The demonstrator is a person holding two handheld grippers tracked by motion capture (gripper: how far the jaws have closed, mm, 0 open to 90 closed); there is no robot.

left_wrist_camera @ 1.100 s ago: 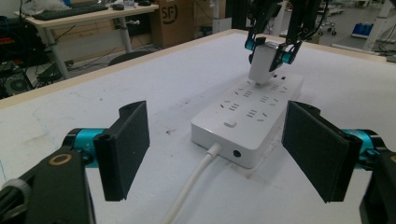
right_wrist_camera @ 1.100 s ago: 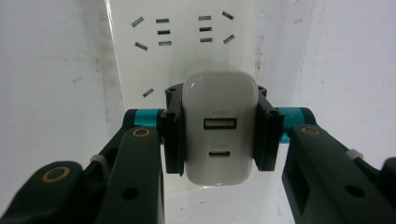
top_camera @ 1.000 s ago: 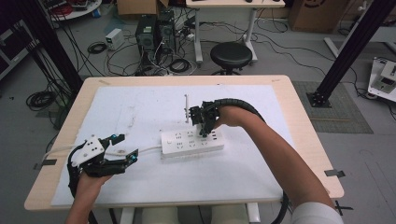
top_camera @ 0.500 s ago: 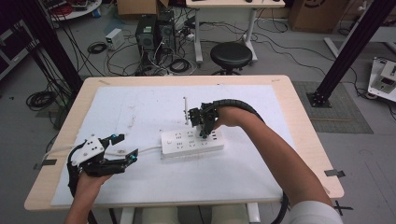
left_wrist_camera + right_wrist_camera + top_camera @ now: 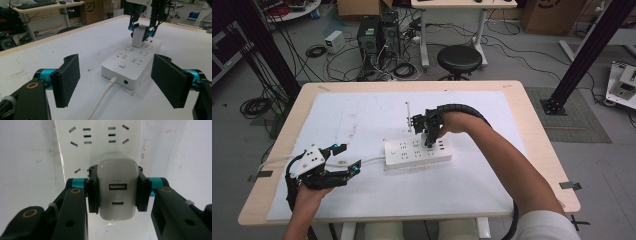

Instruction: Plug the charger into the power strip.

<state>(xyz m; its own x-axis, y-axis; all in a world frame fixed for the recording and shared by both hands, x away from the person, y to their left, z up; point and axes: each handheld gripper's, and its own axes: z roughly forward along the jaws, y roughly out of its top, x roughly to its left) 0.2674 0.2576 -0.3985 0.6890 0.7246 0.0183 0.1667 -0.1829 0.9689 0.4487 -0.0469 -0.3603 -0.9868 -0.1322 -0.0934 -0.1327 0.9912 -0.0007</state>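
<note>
A white USB charger [image 5: 117, 192] is clamped by the right hand-held gripper [image 5: 428, 134], w/ a black pad pressed on each of its two sides; in the right gripper view its face w/ two ports, one above the other, is turned toward the camera. The charger is held upright over the white power strip [image 5: 417, 153], at the strip's end farthest from its cable; in the left gripper view [image 5: 138, 35] its base is seen touching or just above the strip's top, but whether the pins are seated can't be told. The strip is laid approx. mid-tabletop on a white mat [image 5: 362, 120], long side across the person's view, socket rows facing up. A white cable [image 5: 371, 161] is run from the strip's left end toward the left hand-held gripper [image 5: 348, 159]. That gripper is held low over the mat near the tabletop's [image 5: 542, 140] left front, well apart from the charger, aimed at the strip's cable end, w/ its jaws spread wide and nothing gripped between them; in the left gripper view the strip's cable end is framed between the two black pads [image 5: 67, 78], not touched by them. The right forearm [image 5: 507, 165] is stretched in from the front right corner, a black cable conduit arched over the wrist.
</note>
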